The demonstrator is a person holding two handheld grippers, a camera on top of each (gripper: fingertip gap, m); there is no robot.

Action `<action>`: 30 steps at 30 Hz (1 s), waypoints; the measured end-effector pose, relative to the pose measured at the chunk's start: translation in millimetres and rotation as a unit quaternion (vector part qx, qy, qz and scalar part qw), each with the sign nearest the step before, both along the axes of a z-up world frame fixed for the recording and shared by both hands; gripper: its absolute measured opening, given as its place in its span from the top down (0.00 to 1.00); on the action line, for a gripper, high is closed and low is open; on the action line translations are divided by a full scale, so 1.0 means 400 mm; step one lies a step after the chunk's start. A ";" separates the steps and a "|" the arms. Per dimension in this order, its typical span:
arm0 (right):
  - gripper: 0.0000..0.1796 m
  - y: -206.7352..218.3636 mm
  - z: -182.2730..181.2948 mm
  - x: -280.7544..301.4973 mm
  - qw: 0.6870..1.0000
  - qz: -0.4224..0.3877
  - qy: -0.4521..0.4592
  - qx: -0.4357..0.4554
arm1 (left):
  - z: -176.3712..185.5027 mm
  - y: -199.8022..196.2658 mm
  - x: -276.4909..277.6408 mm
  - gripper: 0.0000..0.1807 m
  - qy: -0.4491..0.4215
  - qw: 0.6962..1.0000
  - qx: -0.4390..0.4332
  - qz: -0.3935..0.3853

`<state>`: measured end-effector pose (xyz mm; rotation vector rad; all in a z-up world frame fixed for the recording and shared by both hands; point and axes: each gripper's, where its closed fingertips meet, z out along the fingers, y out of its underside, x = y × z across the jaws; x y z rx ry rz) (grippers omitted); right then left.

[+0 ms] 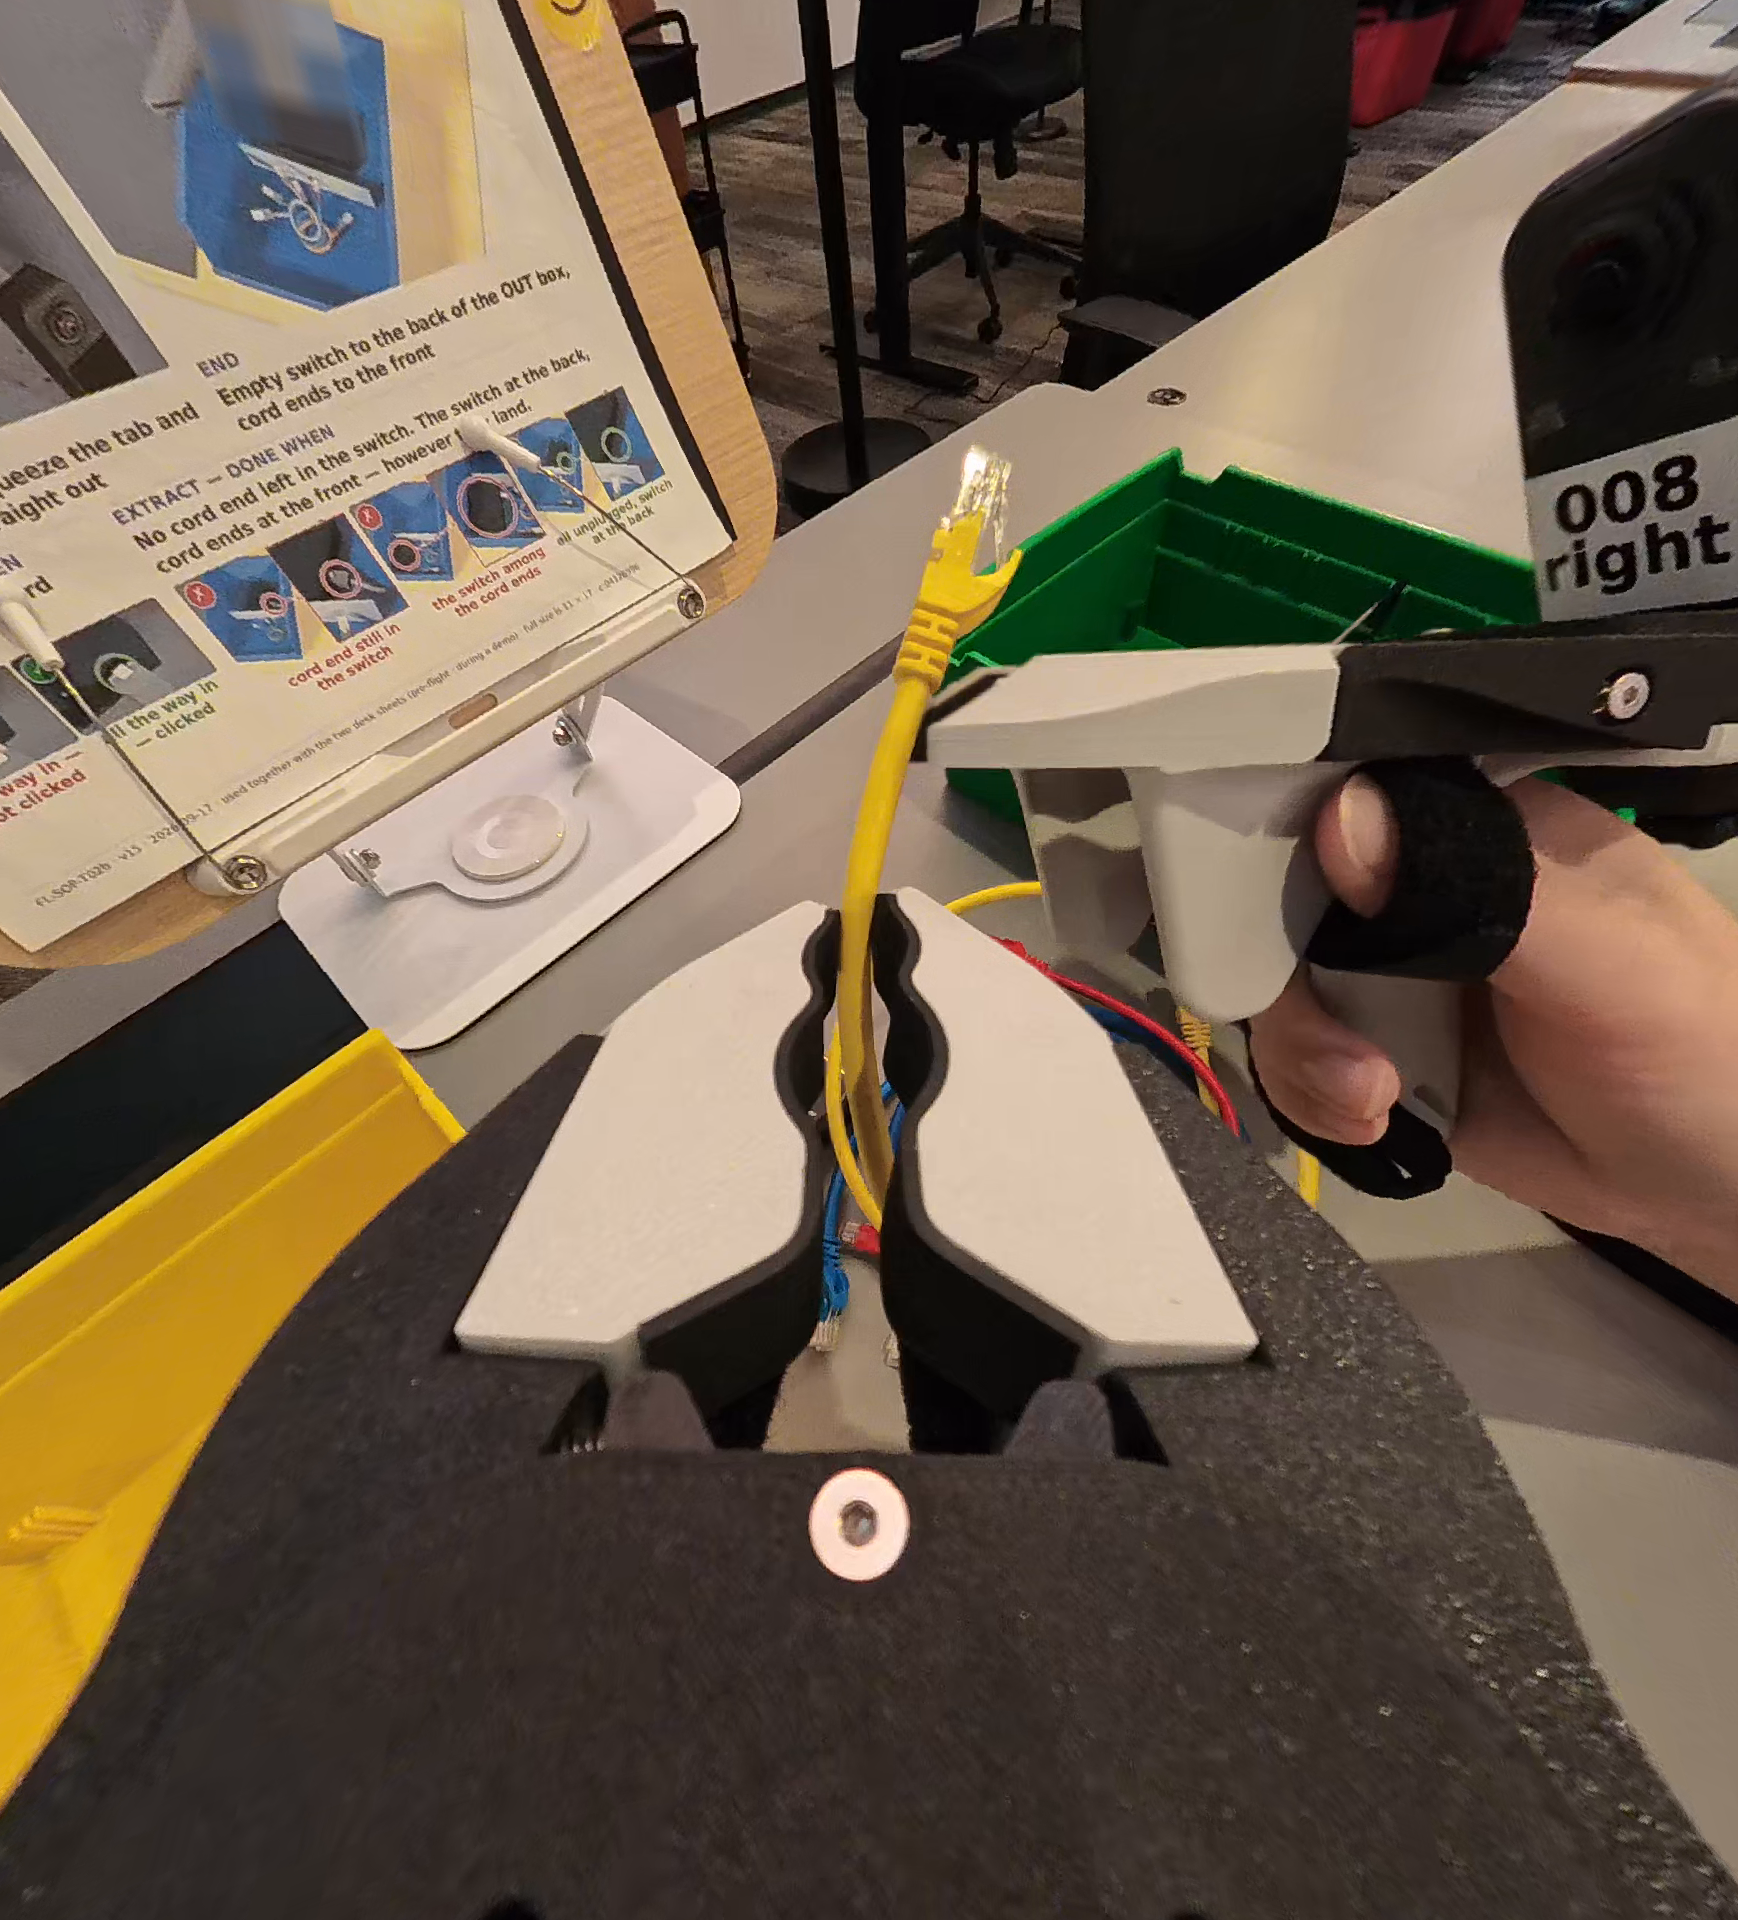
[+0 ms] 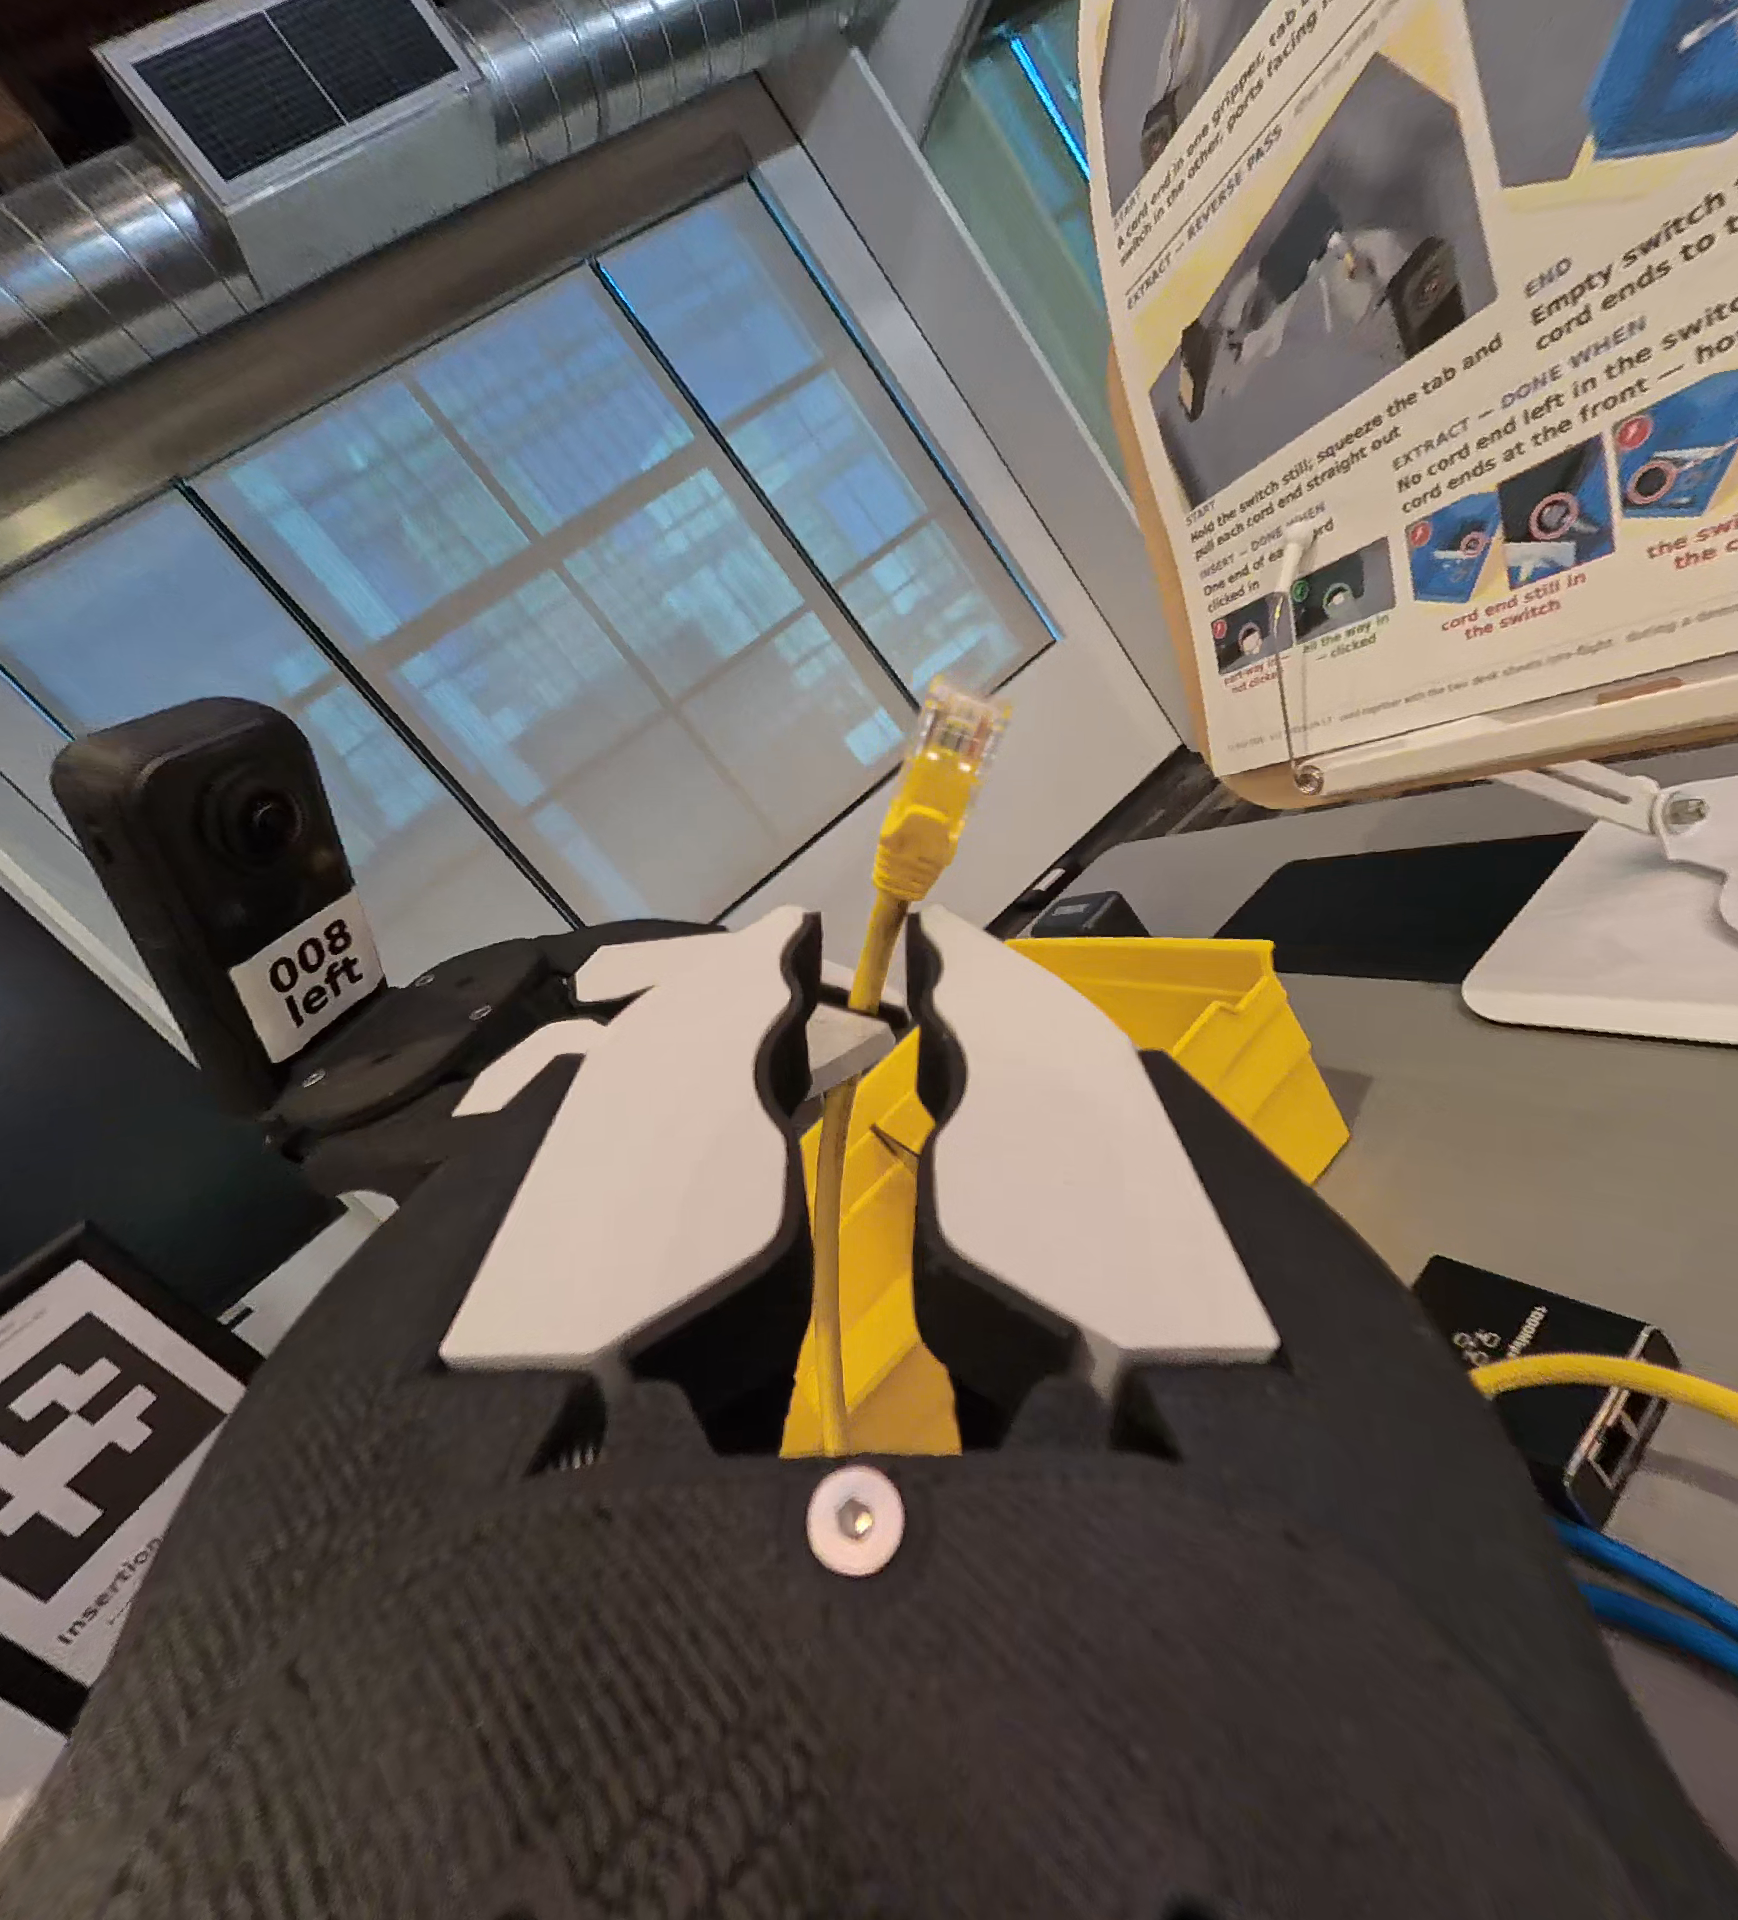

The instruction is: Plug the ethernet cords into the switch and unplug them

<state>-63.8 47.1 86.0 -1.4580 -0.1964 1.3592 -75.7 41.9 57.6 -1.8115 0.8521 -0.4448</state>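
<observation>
From the left, the left gripper (image 1: 857,935) pinches the yellow cord (image 1: 870,831), plug (image 1: 979,499) up. From the right, the right gripper (image 2: 860,971) looks nearly shut around it too. The switch (image 2: 1561,1382) waits; this plug isn't in yet.

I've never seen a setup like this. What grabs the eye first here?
The yellow ethernet cord stands out at once: it rises upright between the fingers of the left gripper, its clear plug pointing up. In the right wrist view the same cord also passes between the fingers of the right gripper. Behind it leans an instruction sheet on a white stand, with a green bin to its right and a yellow bin at lower left.
</observation>
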 end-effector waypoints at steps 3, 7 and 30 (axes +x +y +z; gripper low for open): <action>0.89 -0.001 0.001 0.001 1.000 -0.009 -0.005 -0.002 | -0.001 0.004 0.002 0.97 0.005 1.000 0.009 0.007; 0.88 0.013 -0.026 0.000 0.999 -0.023 -0.021 -0.027 | -0.004 0.004 0.006 0.97 0.010 1.000 0.015 0.009; 0.96 -0.203 -0.033 -0.103 0.903 0.256 -0.293 0.182 | 0.137 -0.165 -0.042 0.79 -0.194 0.941 -0.088 -0.263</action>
